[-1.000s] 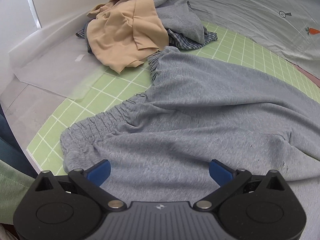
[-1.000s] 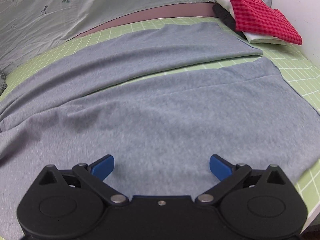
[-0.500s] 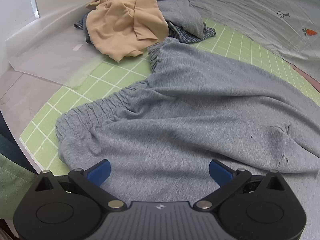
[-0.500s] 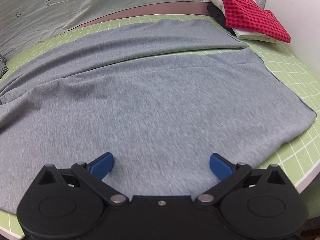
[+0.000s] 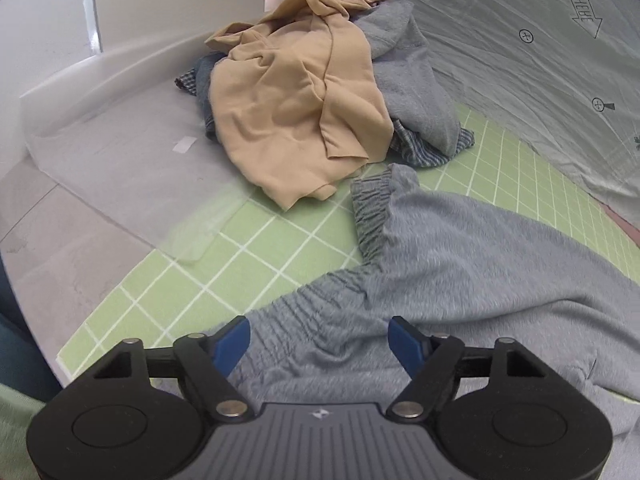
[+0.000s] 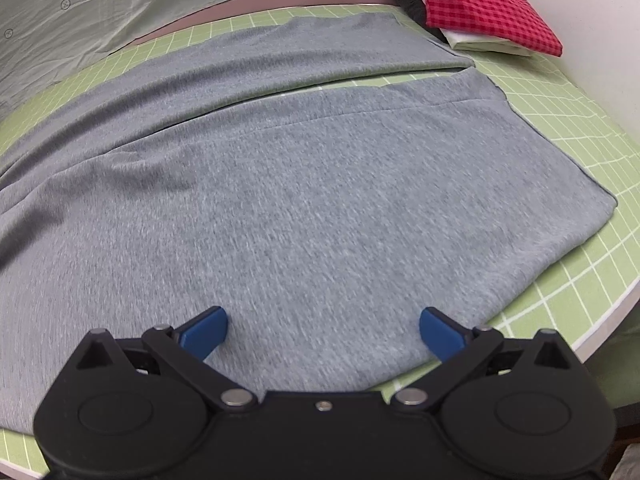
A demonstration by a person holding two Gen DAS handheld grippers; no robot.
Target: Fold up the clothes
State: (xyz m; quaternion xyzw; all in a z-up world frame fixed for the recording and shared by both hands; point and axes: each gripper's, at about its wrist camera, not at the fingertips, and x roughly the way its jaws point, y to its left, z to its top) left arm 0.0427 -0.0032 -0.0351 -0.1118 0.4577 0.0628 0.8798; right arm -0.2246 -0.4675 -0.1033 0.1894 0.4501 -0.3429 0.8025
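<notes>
Grey sweatpants [image 5: 460, 264] are spread across the green grid mat [image 5: 208, 264], elastic waistband [image 5: 304, 308] at my left, legs running off to my right. In the right view the two legs [image 6: 304, 184] lie side by side, mostly flat, hems near the mat's far edge.

Left gripper [image 5: 318, 340]: jaws closing, bunched waistband between the blue pads, pads not yet pressing as far as I can see. Right gripper [image 6: 323, 330]: jaws wide, nothing pinched, sitting low over the near leg's cloth.

My read: step in hand is taking the waistband for the first fold. To do it well:
- bite both layers of the elastic, not just the top ruffle, or the fold drags skewed
- right side should grab the near leg's edge before any lift, so the two ends travel together
- keep the lift low; the cloth is floppy knit and will sag
- steer clear of the unfolded pile, tan garment [image 5: 296, 108] on top, just past the waistband.

Red checked folded piece [image 6: 480, 8] sits beyond the hems, no conflict.
</notes>
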